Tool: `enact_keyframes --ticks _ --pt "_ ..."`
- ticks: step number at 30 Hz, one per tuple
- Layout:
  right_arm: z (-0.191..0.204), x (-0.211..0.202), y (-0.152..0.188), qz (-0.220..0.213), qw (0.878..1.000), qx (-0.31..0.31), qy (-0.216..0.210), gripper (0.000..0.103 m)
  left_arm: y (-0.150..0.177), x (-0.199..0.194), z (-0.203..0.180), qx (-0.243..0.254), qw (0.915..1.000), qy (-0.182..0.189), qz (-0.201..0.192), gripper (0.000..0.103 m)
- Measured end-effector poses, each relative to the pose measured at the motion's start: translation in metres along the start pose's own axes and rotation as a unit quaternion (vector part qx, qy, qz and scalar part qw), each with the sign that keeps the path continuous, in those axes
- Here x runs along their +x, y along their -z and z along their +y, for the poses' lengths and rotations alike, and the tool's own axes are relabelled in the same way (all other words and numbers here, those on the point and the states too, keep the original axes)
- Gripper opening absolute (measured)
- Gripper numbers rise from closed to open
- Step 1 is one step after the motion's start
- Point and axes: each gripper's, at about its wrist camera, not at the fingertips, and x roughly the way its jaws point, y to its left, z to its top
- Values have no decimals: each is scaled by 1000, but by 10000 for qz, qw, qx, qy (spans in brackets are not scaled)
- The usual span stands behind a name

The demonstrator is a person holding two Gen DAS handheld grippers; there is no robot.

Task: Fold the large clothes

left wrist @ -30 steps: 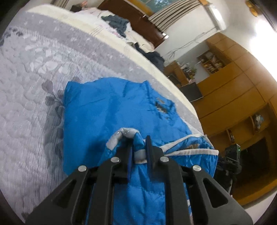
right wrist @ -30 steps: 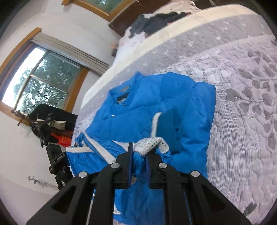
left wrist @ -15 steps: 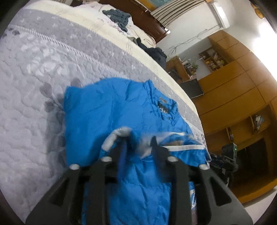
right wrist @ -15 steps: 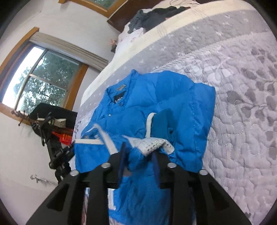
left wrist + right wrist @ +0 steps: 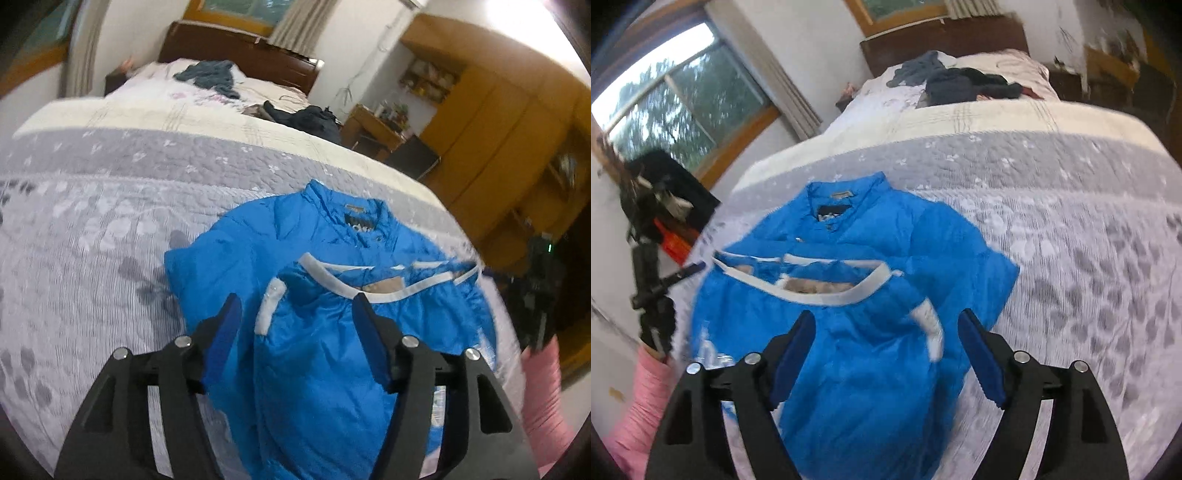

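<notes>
Although the jacket (image 5: 332,332) is laid on the quilt (image 5: 92,229) with its hem (image 5: 827,291) brought up toward the collar (image 5: 842,199), the fold is not pressed flat. The left gripper (image 5: 295,325) and right gripper (image 5: 886,332) are held above it, jaws spread wide, nothing gripped. Risk is judged as follows: the padded fill may spring the hem back, and the white cuff (image 5: 267,306), left loose on top, may be dragged askew by any low pass.
</notes>
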Motion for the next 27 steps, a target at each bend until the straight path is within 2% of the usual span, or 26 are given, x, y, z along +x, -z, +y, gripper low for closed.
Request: enact_keyframes --ticks 6,7,8,10,11,12,13,14,15,18,22,27 --pt "14 28 -10 97 9976 -687 84 78 -7 23 -10 682 9977 -48 36 70" --pt "18 32 -10 129 9967 -783 147 72 -8 29 -11 741 9972 -39 92 70" --pt "22 39 -9 197 9956 -890 223 60 -9 32 -13 763 9970 -40 130 70" --pt "28 45 -6 251 9931 -1067 405 52 -8 39 -16 827 9964 -17 208 70" --pt "30 47 -3 219 9911 -1199 536 38 -6 41 -18 842 9962 -46 214 66" --pt "31 48 -1 216 9904 -1247 548 30 -4 42 -21 868 9960 -100 193 53" --pt "30 47 1 218 9911 -1215 503 22 -1 41 -24 914 9955 -227 123 50" --pt "28 44 2 178 9927 -1113 438 18 0 41 -25 935 9952 -286 77 38" --pt "26 40 2 130 9935 -1055 403 16 2 37 -25 883 9956 -306 14 26" --pt "25 21 6 -108 9954 -905 295 14 3 21 -28 678 9973 -155 -230 16" --pt "31 -8 3 -421 9960 -783 46 14 -3 -9 -44 704 9949 -188 -704 14" --pt "39 -34 -21 -745 9951 -651 81 14 -40 -30 -60 594 9896 -251 -1287 14"
